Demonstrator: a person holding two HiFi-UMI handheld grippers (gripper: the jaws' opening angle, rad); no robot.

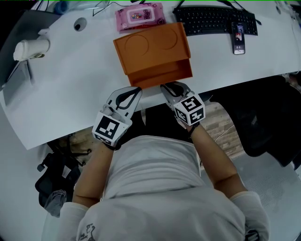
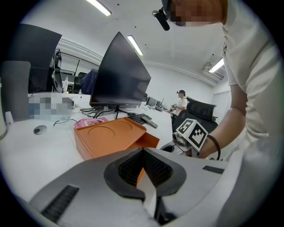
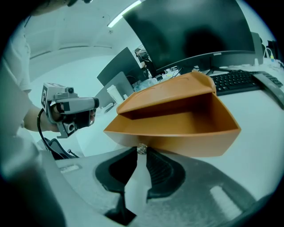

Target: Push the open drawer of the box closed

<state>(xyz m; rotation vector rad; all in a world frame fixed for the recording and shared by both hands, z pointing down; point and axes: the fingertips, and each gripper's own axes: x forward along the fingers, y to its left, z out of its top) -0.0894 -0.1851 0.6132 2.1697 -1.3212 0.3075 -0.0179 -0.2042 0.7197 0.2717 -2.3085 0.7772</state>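
Two grippers are crowding the near edge of the white desk (image 1: 70,94), both aiming at the orange box (image 1: 150,44), whose drawer (image 1: 162,75) is sticking out toward the person, so the closing is not yet done. The right gripper (image 1: 165,87) is sitting at the middle of the drawer front. Its own view is showing the jaws drawn nearly together, tips apparently pinching the little metal knob (image 3: 141,149). That is a sensible spot, I'd say, since a shove through the centre should be sending the drawer straight in rather than skewing it. The left gripper (image 1: 135,90) is hovering at the drawer's front left corner, jaws meeting tip to tip and gripping nothing. Whether it is touching the drawer I cannot tell, though it is looking placed to share the push or steady that side. The box is resting loose on a smooth desktop, so a brisk push may be sliding it back into the pink pack of wipes (image 1: 140,15) just behind. A black keyboard (image 1: 216,20) and a phone (image 1: 239,38) are lying to the right, a white cup (image 1: 30,48) far left. An open office is showing all around: a dark monitor (image 2: 122,75), strip lights (image 2: 100,6) overhead, a black chair (image 1: 263,117), and another person (image 2: 180,102) standing far off.
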